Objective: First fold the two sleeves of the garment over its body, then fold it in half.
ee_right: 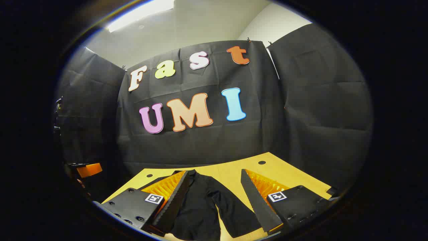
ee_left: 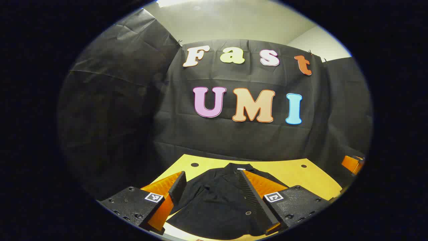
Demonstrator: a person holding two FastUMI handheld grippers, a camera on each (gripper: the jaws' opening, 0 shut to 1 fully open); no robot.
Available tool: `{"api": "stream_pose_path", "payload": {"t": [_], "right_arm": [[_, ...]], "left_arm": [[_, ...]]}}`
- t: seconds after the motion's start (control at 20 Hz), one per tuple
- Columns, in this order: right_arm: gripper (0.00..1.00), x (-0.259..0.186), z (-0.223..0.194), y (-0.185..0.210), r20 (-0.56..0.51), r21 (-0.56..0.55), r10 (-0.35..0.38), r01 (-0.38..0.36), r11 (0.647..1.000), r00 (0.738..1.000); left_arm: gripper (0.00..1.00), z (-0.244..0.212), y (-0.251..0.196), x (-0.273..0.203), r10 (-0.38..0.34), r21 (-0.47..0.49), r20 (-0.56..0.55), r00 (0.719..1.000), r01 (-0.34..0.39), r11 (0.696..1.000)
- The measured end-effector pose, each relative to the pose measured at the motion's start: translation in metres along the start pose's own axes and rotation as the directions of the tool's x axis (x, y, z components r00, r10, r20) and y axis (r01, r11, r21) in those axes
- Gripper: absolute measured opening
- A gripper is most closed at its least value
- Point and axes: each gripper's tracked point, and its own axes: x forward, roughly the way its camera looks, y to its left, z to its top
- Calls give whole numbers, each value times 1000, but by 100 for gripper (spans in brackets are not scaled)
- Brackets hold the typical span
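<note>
Clearly, the two views are catching different parts of the same dark garment [ee_left: 220, 201] lying on the yellow table [ee_left: 291, 172]. The left gripper view is looking over its body, with the collar [ee_left: 239, 166] pointing toward the booth's far wall and a small round button [ee_left: 248, 213] showing near the front edge. The right gripper view is taking in the garment's [ee_right: 200, 204] side instead, where a sleeve [ee_right: 234, 207] is lying spread outward across the table [ee_right: 230, 174], apart from the body.

No container is sitting on the table in either view.

The left gripper [ee_left: 214, 190] is hovering with its fingers spread wide, the garment's body showing in the gap between them; whether the fingers are touching the cloth I cannot tell. The right gripper [ee_right: 214, 192] is likewise standing wide apart, with the sleeve and the garment's edge showing between its fingers, gripping nothing.

At the right edge of the left gripper view, an orange part [ee_left: 352, 164] is peeking in; a similar orange part [ee_right: 88, 170] is showing at the left edge of the right gripper view.
</note>
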Motion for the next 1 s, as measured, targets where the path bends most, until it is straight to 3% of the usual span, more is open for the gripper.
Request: {"api": "stream_pose_path", "payload": {"t": [0.3,0.45,0.5,0.95,1.0], "right_arm": [[97,2,-8,7,-18,-24,21,-21,999,1000],[94,4,-13,9,-27,-13,21,-22,1000,999],[97,4,-13,10,-29,-9,22,-23,1000,999],[97,0,-12,11,-25,-12,1,-2,1000,1000],[93,-1,-14,11,-28,-13,0,-1,1000,1000]], "left_arm": [[92,2,3,-1,7,3,15,1000,-7,1000],[92,-2,-3,-1,-15,0,4,1000,15,1000],[93,-4,-4,0,-20,6,-1,1000,20,1000],[94,-14,-13,9,-64,-21,-30,998,63,998],[94,-13,-15,10,-65,-24,-30,997,64,998]]}}
